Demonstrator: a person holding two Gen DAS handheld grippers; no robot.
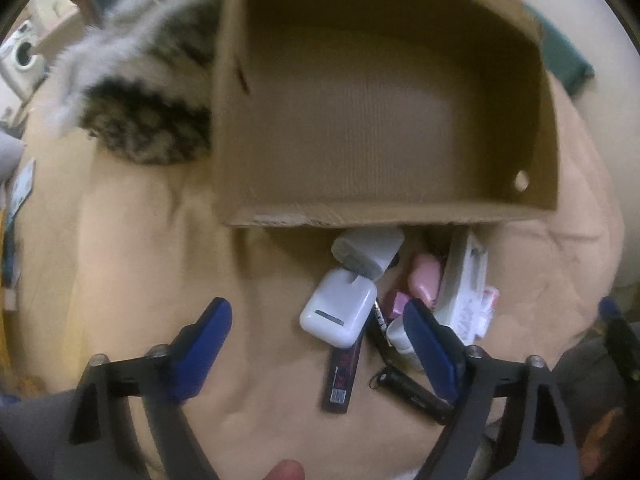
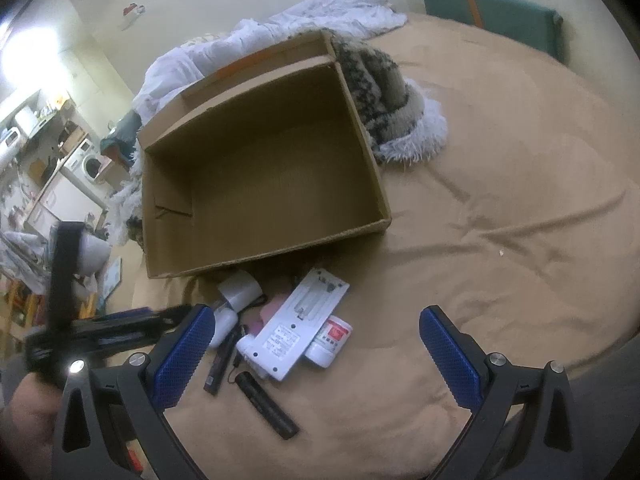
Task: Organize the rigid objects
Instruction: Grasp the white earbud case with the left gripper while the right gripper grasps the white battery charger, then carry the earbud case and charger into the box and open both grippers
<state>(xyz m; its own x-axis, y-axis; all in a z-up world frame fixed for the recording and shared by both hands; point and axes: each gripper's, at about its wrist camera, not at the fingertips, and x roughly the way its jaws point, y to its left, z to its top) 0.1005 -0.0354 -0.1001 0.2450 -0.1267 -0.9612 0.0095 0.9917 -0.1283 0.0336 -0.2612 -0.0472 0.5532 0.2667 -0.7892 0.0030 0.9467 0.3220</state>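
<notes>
Left wrist view blurs the pile lying just in front of the open brown cardboard box [image 1: 384, 120]: a white rounded plastic case [image 1: 338, 312] partly covers a black stick [image 1: 340, 376] whose label is unreadable. Left gripper [image 1: 316, 344] hangs released above them. Right gripper [image 2: 316, 344] is released too, gripping nothing, near the white printed card [image 2: 298, 326].

i counted one cardboard box [image 2: 264, 168], two white cases [image 1: 340, 314], one black flashlight [image 2: 266, 406], one white charger [image 2: 298, 328] and one pill bottle [image 2: 330, 340].
</notes>
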